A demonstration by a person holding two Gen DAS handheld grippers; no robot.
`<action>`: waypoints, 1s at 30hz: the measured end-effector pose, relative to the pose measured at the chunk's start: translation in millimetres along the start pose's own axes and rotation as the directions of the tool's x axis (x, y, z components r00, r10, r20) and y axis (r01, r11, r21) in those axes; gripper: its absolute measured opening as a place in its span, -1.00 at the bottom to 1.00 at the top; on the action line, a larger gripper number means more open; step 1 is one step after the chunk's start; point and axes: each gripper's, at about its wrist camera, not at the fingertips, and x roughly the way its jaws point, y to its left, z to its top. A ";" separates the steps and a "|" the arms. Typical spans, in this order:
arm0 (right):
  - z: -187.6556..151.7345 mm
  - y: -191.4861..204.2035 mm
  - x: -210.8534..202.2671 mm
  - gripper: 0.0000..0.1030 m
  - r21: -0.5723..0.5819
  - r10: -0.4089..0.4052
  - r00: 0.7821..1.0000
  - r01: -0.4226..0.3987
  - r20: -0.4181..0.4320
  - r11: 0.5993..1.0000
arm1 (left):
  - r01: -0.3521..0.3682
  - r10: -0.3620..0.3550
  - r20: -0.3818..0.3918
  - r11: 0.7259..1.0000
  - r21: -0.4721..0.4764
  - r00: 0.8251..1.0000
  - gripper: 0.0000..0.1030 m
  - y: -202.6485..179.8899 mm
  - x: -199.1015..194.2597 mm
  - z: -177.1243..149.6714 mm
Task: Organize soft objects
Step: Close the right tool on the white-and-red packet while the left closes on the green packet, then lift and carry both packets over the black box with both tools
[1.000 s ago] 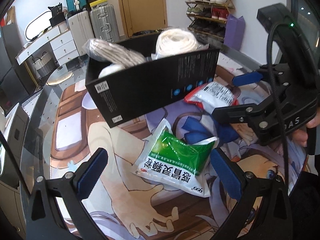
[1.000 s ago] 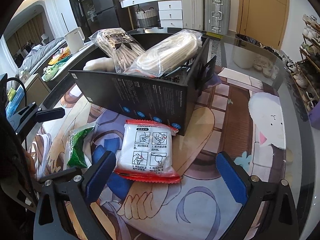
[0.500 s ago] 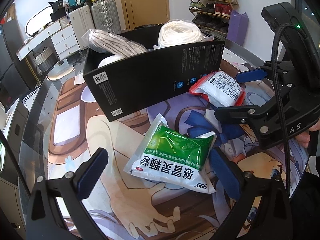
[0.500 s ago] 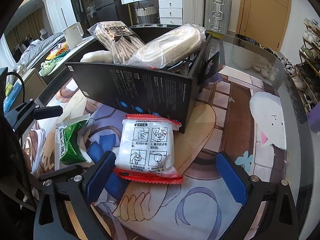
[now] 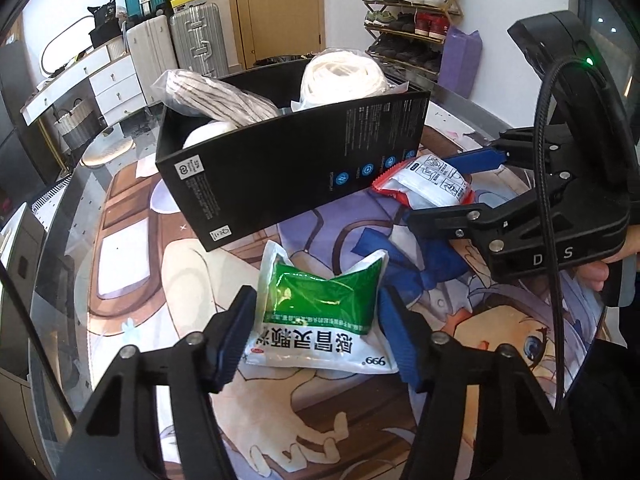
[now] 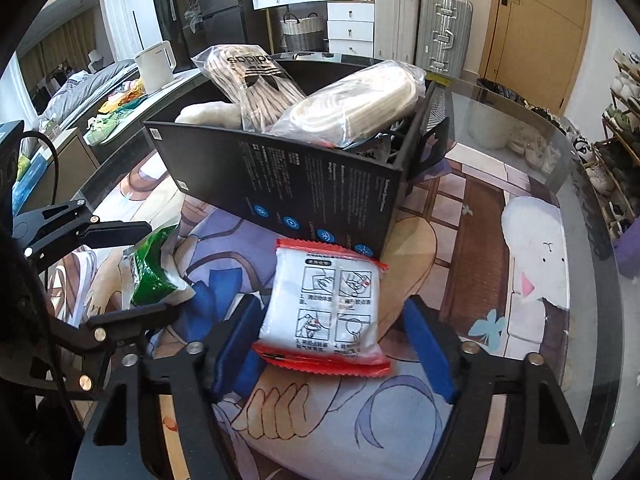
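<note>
Left gripper (image 5: pixel 318 330) is closing on the crinkly green-and-white plastic sachet (image 5: pixel 320 312), pads already squeezing its edges. Right gripper (image 6: pixel 334 344) is closing round the red-edged white packet (image 6: pixel 326 308), right pad not touching. Both packs lie just beside the stuffed black cardboard box (image 5: pixel 288 164); open mat (image 6: pixel 472 248) to its right.

Black box (image 5: pixel 288 168) hides bagged bundles' lower parts, apparently

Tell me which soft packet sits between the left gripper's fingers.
The green-and-white packet, between the closing left gripper; the red-edged white packet lies in the right gripper.
</note>
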 end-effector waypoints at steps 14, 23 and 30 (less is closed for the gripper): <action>-1.1 11.5 -12.2 -0.02 -0.076 -0.004 1.000 0.005 0.024 0.997 | 0.004 -0.003 0.052 1.000 -0.029 0.999 0.11 7.1 -12.0 2.5; -1.4 13.2 -26.3 -0.03 -0.099 -0.001 0.999 0.006 0.055 0.995 | -0.002 0.007 0.098 0.999 -0.051 0.995 0.11 11.5 -23.3 5.1; -0.1 16.9 -39.7 -0.04 -0.114 0.016 0.997 -0.007 0.080 0.993 | 0.000 0.009 0.135 0.998 -0.066 0.991 0.11 13.7 -32.6 7.5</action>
